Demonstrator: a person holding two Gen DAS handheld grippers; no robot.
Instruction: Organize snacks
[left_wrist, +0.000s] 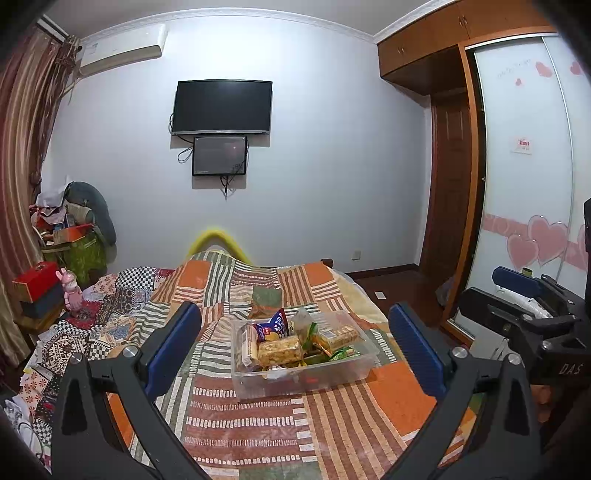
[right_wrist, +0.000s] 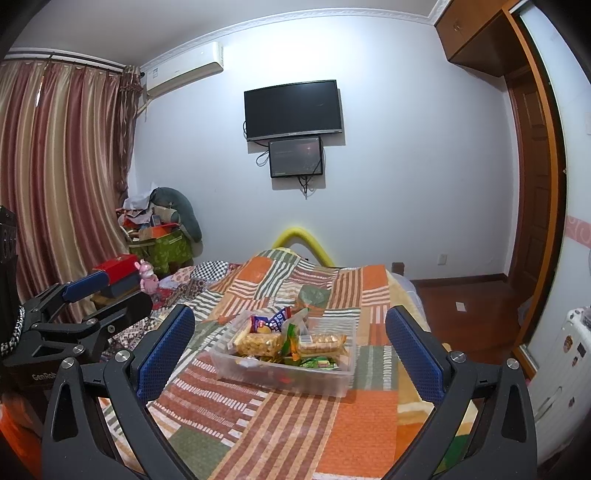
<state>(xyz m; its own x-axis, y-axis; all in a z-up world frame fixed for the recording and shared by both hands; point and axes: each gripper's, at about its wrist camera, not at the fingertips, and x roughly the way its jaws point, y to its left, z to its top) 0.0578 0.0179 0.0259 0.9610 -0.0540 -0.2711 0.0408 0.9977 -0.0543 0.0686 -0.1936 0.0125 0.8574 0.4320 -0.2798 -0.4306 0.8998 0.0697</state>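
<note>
The clear plastic bin (left_wrist: 303, 369) rests on the patchwork bedspread (left_wrist: 258, 424) near the middle of the bed, ahead of both grippers and touched by neither. It holds wrapped snacks piled loosely: a blue packet (left_wrist: 272, 326) standing at the far left, a clear-wrapped golden bar (left_wrist: 280, 350) at the near left, a second wrapped bar (left_wrist: 338, 335) to the right, and green wrappers (left_wrist: 341, 354) between and below them. The left gripper (left_wrist: 295, 343) is spread wide and empty; the right gripper (right_wrist: 290, 345) is likewise spread wide and empty. The packets are judged light, crinkly and slippery, with brittle contents; take each across its narrow width with moderate pressure. The bin is judged thin-walled and flexible; grasp it at the rim.
</note>
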